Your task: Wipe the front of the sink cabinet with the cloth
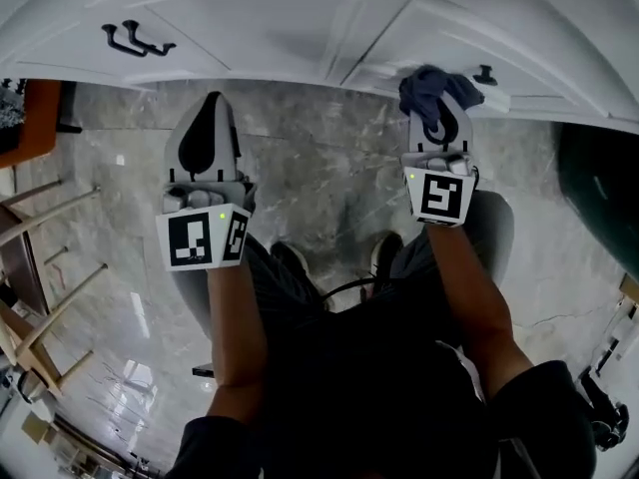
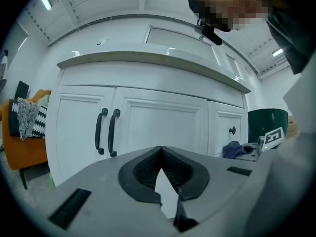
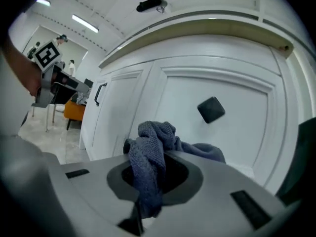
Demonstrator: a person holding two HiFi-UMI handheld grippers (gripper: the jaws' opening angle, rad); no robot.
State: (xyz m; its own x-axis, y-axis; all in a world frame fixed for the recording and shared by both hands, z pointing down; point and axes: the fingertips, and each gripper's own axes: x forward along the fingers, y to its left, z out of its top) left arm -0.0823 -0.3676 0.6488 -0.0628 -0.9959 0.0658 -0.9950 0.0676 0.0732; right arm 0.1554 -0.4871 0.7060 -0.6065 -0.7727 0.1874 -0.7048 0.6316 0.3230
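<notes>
The white sink cabinet (image 1: 300, 28) runs across the top of the head view, with two black handles (image 1: 135, 40) at left and a black knob (image 1: 485, 73) at right. My right gripper (image 1: 436, 118) is shut on a bunched blue-grey cloth (image 1: 431, 88), held close to the right door just left of the knob. In the right gripper view the cloth (image 3: 150, 167) hangs from the jaws below the knob (image 3: 211, 109). My left gripper (image 1: 208, 123) is shut and holds nothing, short of the cabinet (image 2: 163, 122); its jaws meet at the tip.
Grey marble floor (image 1: 329, 158) lies below the cabinet. Wooden stool legs (image 1: 40, 297) stand at the left edge, and an orange chair (image 2: 27, 132) sits left of the cabinet. A dark green bin (image 1: 599, 198) is at the right. The person's shoes (image 1: 384, 257) are in the middle.
</notes>
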